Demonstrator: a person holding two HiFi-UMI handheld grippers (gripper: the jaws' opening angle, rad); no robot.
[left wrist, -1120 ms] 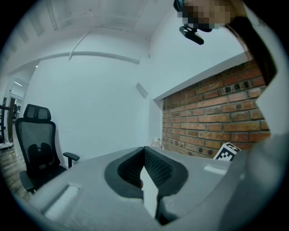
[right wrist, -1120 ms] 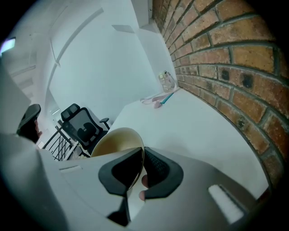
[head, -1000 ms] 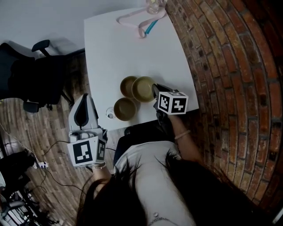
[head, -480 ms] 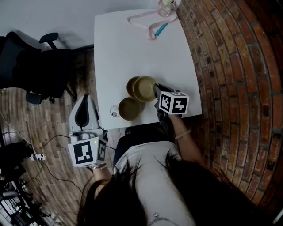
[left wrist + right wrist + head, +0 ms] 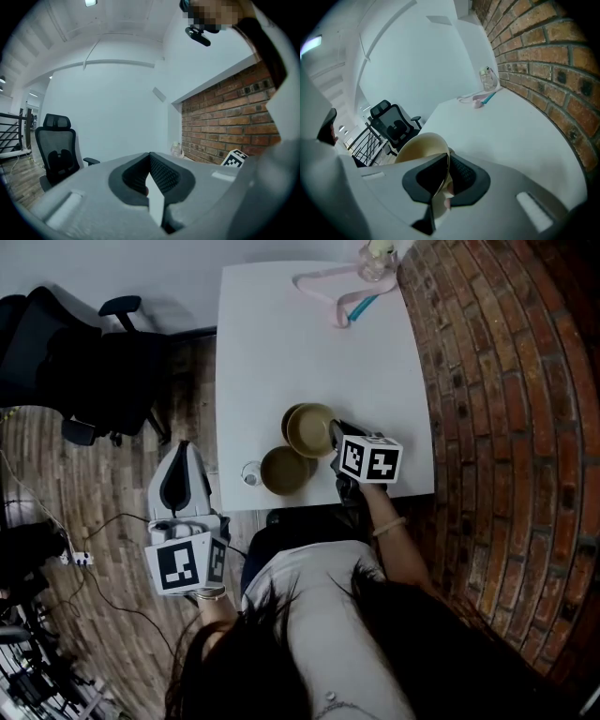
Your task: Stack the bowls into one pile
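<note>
Right gripper view | bowl [image 5: 418, 144] rim pinched between right tongs [image 5: 440, 185]

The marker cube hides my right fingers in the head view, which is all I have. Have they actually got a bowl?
Observer: Yes. In the right gripper view, the right gripper is shut on the rim of a cream bowl.
Operator: And my left one, down off the table?
Observer: The left gripper has its fingers together with nothing between them.
Operator: Which way does it face?
Observer: Toward a white wall and an office chair. No bowl shows in its view.
</note>
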